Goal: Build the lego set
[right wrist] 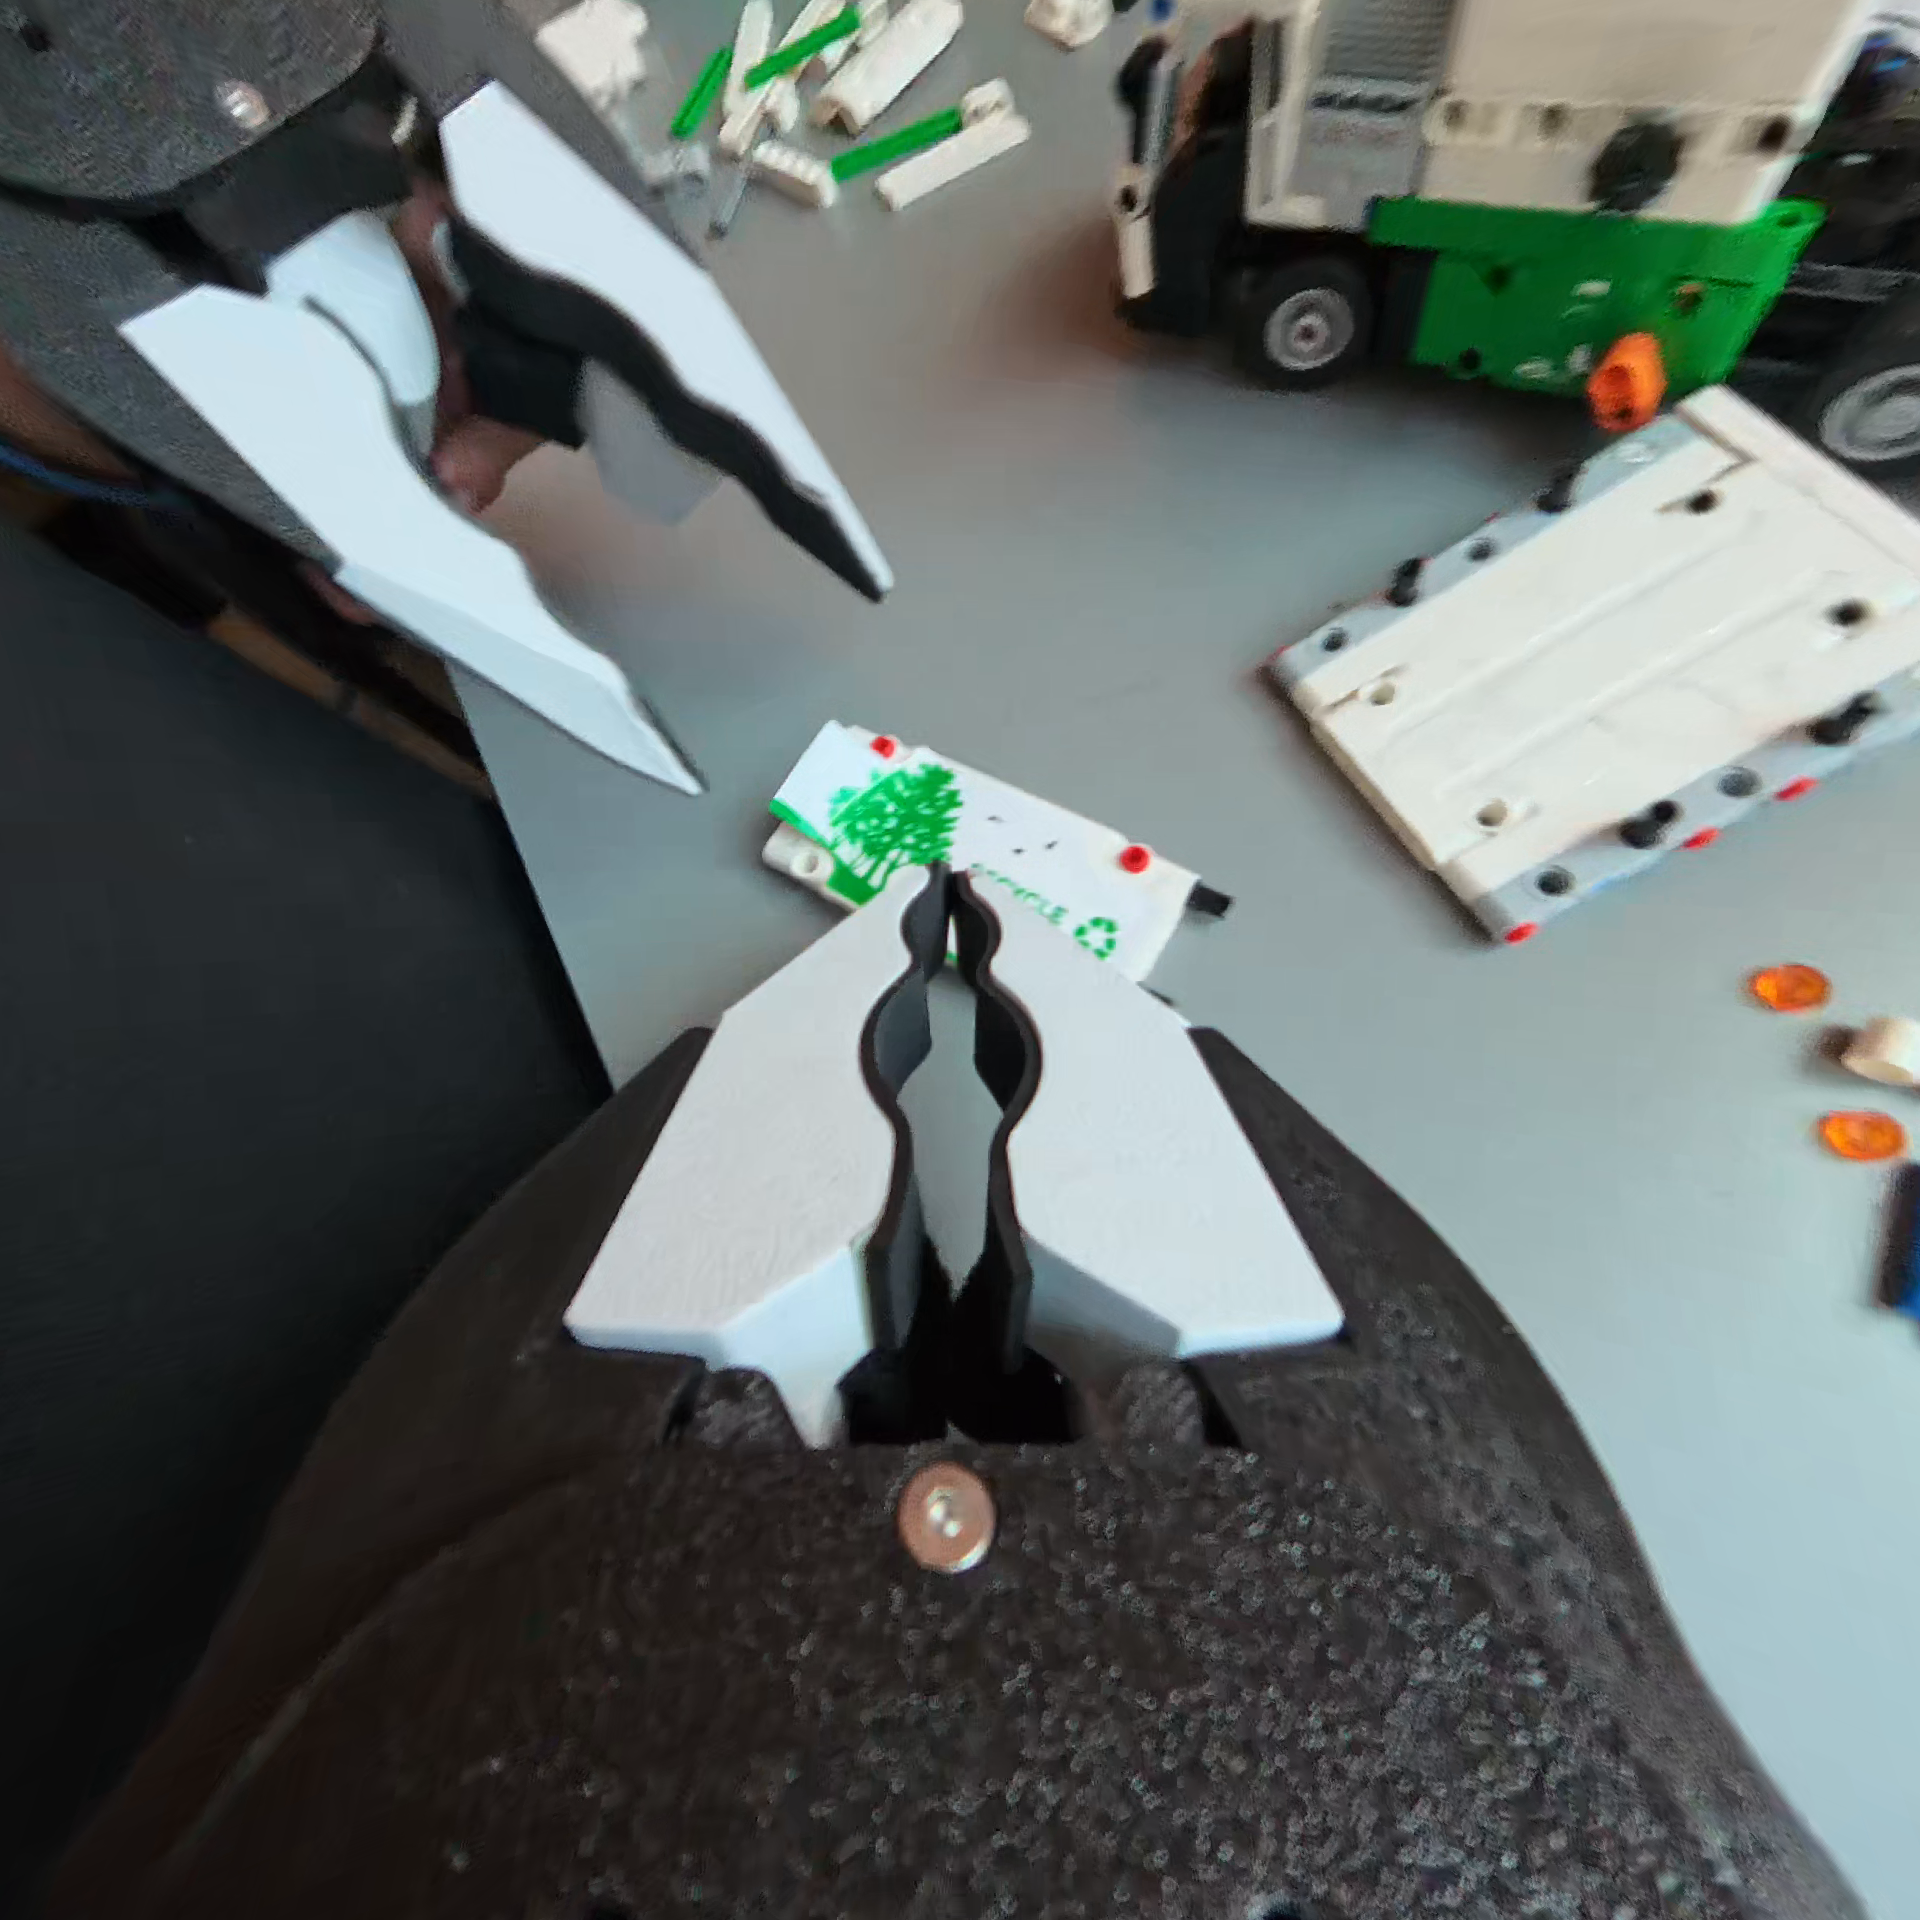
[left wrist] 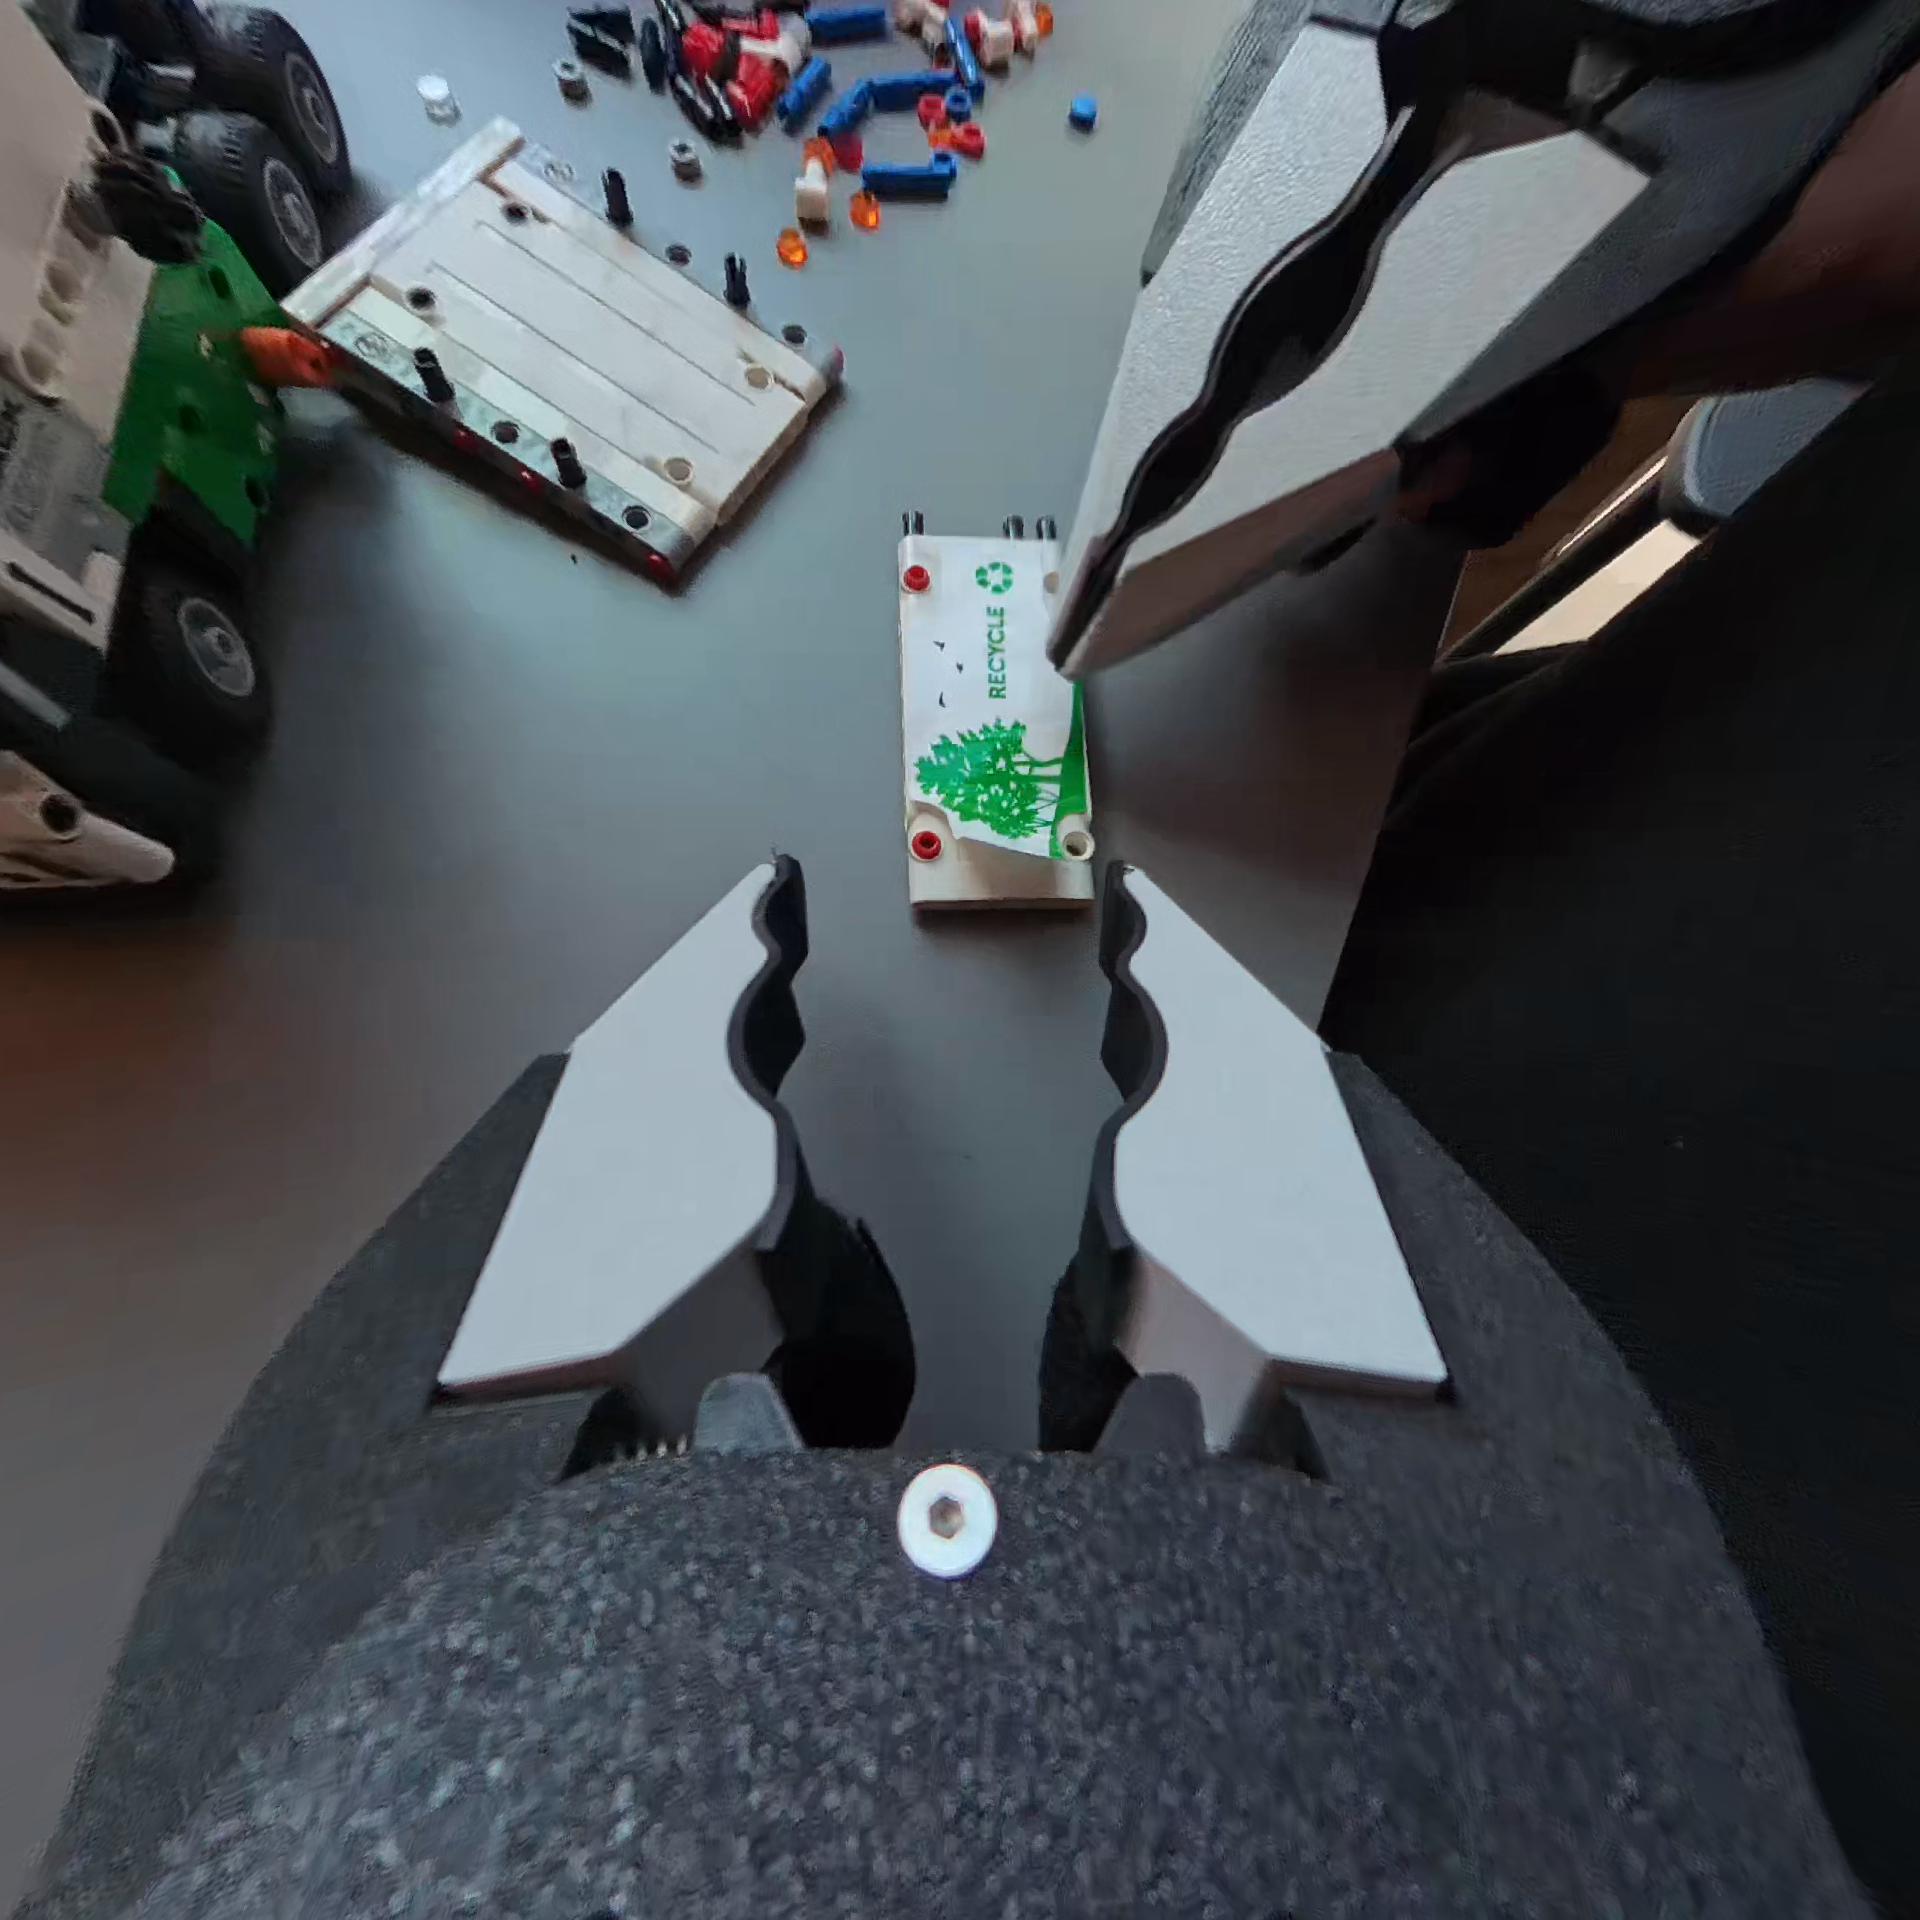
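A small white panel [left wrist: 977, 717] with a green tree sticker and red pins lies flat on the grey table. My left gripper [left wrist: 951, 873] is open and empty, just short of the panel's near end. It also shows in the right wrist view [right wrist: 779, 686], with its jaws wide apart above the table. My right gripper [right wrist: 951, 881] is shut, with its tips at the green edge of the sticker on the panel [right wrist: 997, 842]. In the left wrist view the right gripper [left wrist: 1060, 660] reaches the panel's right edge. Whether its pads pinch the sticker does not show.
A larger white panel [left wrist: 561, 353] with black pins lies to the far left. A green and white toy truck [left wrist: 156, 416] stands beside it. Loose small parts [left wrist: 831, 94] lie at the back. The table edge [left wrist: 1340, 935] runs close on the right. My hands' fingertips stand some 6 cm from each other.
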{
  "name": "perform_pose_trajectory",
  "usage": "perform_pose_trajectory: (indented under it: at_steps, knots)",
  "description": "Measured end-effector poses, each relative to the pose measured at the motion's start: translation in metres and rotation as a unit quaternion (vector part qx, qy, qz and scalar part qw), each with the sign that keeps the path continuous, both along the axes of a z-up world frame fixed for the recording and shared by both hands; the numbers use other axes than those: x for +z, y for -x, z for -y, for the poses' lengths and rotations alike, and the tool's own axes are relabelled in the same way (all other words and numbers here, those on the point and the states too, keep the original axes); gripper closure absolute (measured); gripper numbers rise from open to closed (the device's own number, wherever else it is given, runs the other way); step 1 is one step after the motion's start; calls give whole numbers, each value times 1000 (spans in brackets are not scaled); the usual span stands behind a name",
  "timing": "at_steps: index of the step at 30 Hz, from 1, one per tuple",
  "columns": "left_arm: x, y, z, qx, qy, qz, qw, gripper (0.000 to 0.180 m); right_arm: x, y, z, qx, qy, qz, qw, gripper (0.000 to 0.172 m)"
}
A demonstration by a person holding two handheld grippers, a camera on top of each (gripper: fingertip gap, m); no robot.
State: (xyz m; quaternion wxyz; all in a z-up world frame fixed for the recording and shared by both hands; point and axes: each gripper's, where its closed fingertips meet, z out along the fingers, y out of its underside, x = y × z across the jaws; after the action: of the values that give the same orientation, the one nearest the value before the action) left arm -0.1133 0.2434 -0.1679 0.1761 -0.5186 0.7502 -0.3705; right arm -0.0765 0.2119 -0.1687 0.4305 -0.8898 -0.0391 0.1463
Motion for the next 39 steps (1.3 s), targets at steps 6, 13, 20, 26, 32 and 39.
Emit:
perform_pose_trajectory:
  at_steps: [6, 13, 20, 26, 32, 39]
  knots:
    - [-21, -7, 13, -29, -6, -26, 999, 137, -11, 30, -8, 48, 13, 55, 997, 172]
    - [-22, -7, 15, -44, -15, -20, 999, 142, -8, 30, -27, 37, 7, 59, 998, 172]
    - [-22, -7, 17, -52, -13, -11, 999, 142, -14, 32, -31, 51, 24, 76, 996, 172]
    - [-22, -7, 18, -57, -9, -7, 998, 142, -6, 38, -29, 66, 19, 66, 995, 172]
    - [-22, -7, 18, -64, -8, -1, 998, 142, -14, 38, -24, 72, 43, 49, 995, 172]
    - [-22, -5, 18, -95, -15, 8, 995, 141, -11, 43, -22, 129, 57, 15, 990, 172]
